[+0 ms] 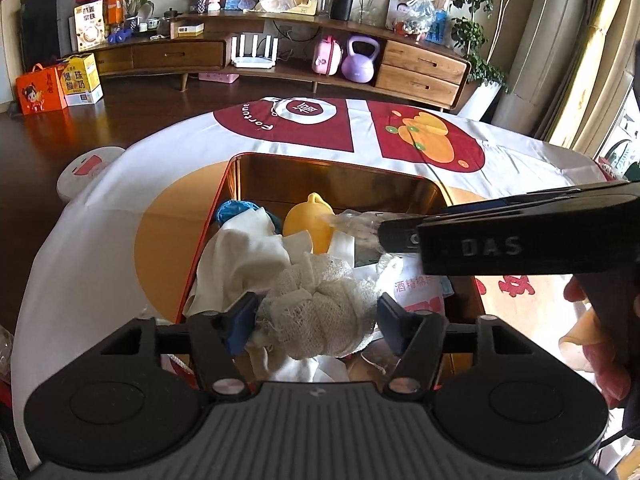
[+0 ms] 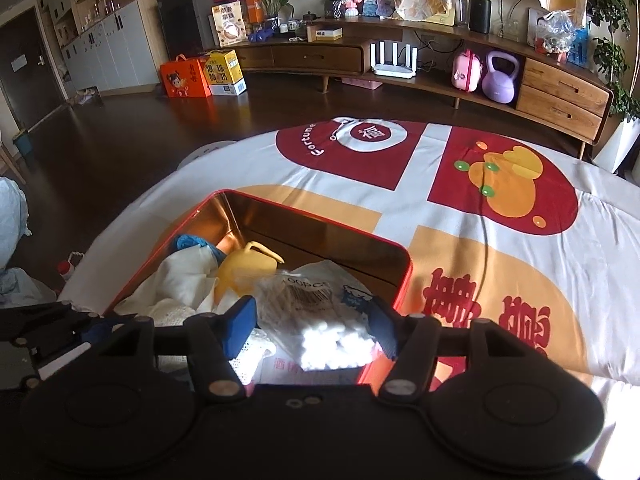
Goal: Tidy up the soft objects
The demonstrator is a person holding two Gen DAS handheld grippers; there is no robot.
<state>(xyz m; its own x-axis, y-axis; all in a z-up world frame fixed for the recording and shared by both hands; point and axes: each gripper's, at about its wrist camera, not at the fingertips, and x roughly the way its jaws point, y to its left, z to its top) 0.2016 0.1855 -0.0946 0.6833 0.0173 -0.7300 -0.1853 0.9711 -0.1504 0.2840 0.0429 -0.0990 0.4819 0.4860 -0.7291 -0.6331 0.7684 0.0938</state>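
Most of the soft things already lie in the tin [image 1: 224, 200]: a gauze ball [image 1: 316, 312], a white cloth [image 1: 244, 252], a blue rag [image 1: 236, 208] and a yellow toy [image 1: 308, 224]. The left tongs [image 1: 316, 316] stand wide around the gauze ball, and their pads seem not to press it. The right tongs [image 2: 312, 328] also stand wide, over a cotton swab bag [image 2: 316, 320] that rests in the tin. Little seems left to sort. The right tongs reach across the tin just ahead of the left ones, so they may get in the way.
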